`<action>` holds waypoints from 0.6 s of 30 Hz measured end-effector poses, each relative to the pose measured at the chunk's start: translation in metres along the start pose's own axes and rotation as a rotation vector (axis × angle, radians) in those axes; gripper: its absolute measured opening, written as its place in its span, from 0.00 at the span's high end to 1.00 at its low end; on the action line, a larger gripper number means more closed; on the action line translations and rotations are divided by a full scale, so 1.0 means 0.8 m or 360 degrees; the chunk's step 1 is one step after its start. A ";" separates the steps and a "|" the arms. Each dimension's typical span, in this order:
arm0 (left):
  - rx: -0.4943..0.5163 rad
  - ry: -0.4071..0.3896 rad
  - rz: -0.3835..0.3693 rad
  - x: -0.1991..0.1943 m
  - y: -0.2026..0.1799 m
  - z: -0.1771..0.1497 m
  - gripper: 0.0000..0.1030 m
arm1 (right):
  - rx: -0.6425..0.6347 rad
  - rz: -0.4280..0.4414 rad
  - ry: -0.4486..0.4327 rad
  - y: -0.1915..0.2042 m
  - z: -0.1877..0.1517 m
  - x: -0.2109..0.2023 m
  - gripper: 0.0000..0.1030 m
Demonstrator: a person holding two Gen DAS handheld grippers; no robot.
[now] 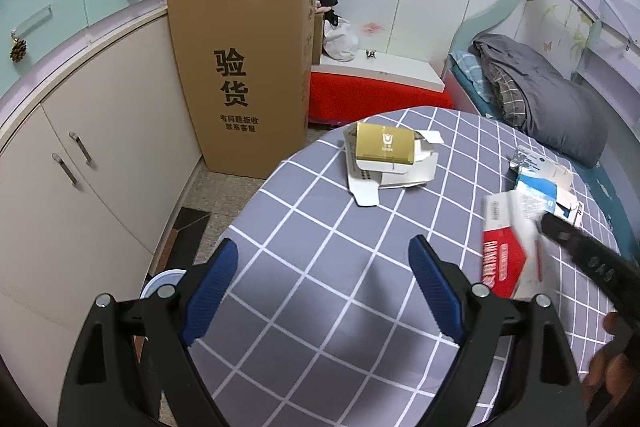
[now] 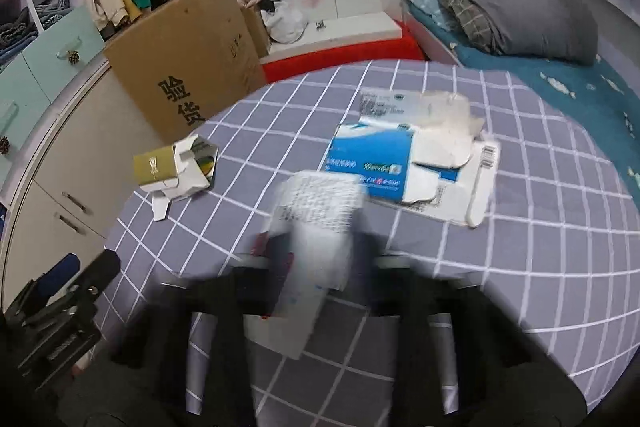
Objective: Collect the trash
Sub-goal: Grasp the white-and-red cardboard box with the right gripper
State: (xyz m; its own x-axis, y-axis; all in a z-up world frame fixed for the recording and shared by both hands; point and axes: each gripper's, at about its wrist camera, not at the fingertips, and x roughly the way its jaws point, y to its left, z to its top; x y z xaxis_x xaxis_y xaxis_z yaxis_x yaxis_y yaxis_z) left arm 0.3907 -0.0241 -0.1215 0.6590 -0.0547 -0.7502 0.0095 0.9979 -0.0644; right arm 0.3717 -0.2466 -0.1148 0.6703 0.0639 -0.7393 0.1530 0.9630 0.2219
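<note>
A table with a grey checked cloth holds torn packaging. A gold and white carton lies near its far edge; it also shows in the right wrist view. A flattened blue and white carton lies mid-table, also seen in the left wrist view. My right gripper, blurred by motion, is shut on a red and white carton, held above the cloth; the carton shows in the left wrist view. My left gripper is open and empty over the cloth.
A tall cardboard box stands on the floor beyond the table, against white cabinets. A bed with a grey blanket is to the right. A round white and blue object sits on the floor beside the table.
</note>
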 end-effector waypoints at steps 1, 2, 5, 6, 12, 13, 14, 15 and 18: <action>-0.0004 0.0000 -0.0006 0.001 -0.002 -0.001 0.17 | -0.0005 0.0014 0.0005 -0.001 0.002 -0.001 0.98; -0.0008 0.0003 -0.0011 0.002 -0.002 -0.001 0.17 | -0.0005 0.0067 0.0031 -0.002 0.003 0.000 0.98; -0.0017 0.0007 -0.0019 0.004 -0.004 -0.001 0.17 | 0.0061 0.0144 0.0082 -0.009 0.004 0.006 0.97; -0.0017 0.0007 -0.0016 0.003 -0.005 -0.002 0.17 | 0.0087 0.0150 0.0086 -0.012 0.004 0.006 0.95; -0.0004 -0.0028 -0.0008 -0.006 -0.006 -0.004 0.17 | 0.0081 0.0081 0.0055 -0.003 -0.010 -0.003 0.40; -0.0007 -0.0030 -0.0005 -0.007 -0.005 -0.004 0.17 | 0.0073 0.0077 0.0060 -0.001 -0.012 -0.004 0.40; -0.0010 -0.0028 -0.0006 -0.008 -0.003 -0.005 0.17 | 0.0062 0.0079 0.0063 0.001 -0.012 -0.005 0.40; -0.0013 -0.0028 -0.0008 -0.009 -0.002 -0.007 0.17 | 0.0045 0.0074 0.0068 0.007 -0.015 -0.006 0.40; -0.0025 -0.0036 -0.0001 -0.012 0.005 -0.008 0.17 | 0.0077 0.0071 0.0106 0.016 -0.021 -0.005 0.39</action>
State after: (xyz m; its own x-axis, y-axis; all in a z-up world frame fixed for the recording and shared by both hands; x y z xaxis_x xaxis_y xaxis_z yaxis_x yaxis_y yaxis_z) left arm 0.3792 -0.0196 -0.1187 0.6758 -0.0542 -0.7351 -0.0019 0.9972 -0.0753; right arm 0.3588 -0.2297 -0.1201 0.6275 0.1252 -0.7684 0.1600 0.9452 0.2847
